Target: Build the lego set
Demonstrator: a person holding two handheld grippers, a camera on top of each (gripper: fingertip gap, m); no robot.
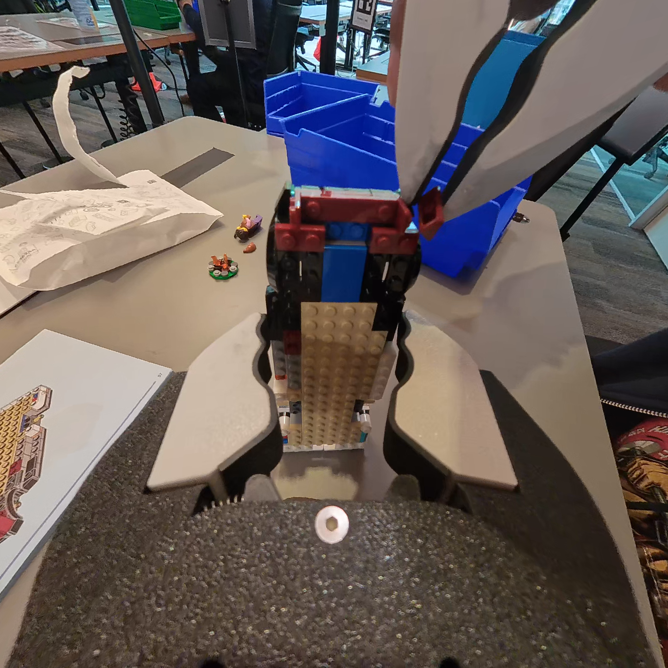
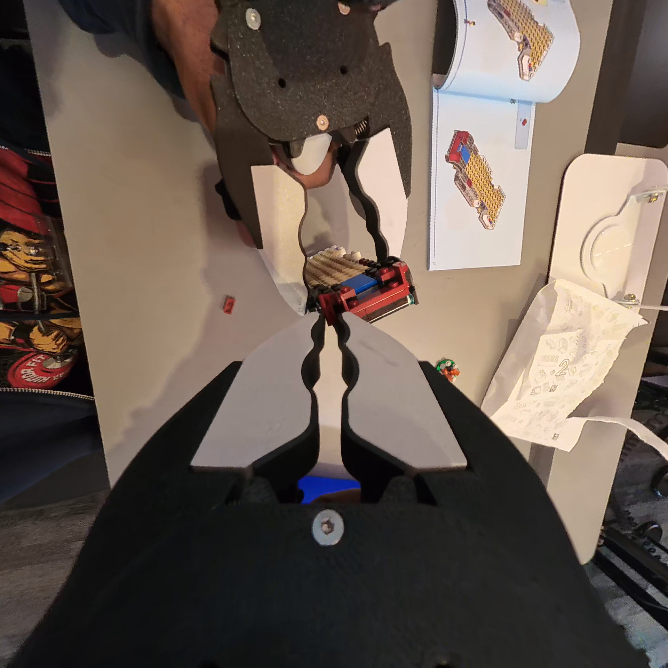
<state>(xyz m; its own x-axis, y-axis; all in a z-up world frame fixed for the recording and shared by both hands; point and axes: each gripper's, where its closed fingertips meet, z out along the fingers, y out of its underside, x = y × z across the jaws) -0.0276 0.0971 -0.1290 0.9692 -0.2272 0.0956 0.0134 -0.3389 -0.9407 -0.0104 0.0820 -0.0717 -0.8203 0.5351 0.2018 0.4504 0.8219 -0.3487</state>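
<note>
The left gripper (image 1: 330,347) clamps a brick-built model (image 1: 339,325) between its two fingers, both pads pressed against the model's sides; the model reaches forward past the fingertips, tan studded plate nearest the gripper, then a blue strip flanked by black, and a dark red front end farthest out. At that far end, on its right corner, the right gripper (image 2: 330,318) comes in from above with its fingers nearly together, pinching a small dark red brick (image 1: 430,215) held against the model's front corner.

Left of the held model, on the grey table (image 1: 144,296), lie a small green round build (image 1: 222,268), a tiny brown piece (image 1: 250,247) and a little figure-like build (image 1: 247,226); farther left, a crumpled white paper bag (image 1: 94,220). An open instruction booklet (image 1: 65,415) lies to the near left. Beyond the model stand stacked blue bins (image 1: 325,144). A loose dark red brick (image 2: 229,303) lies on the table apart from both grippers.
</note>
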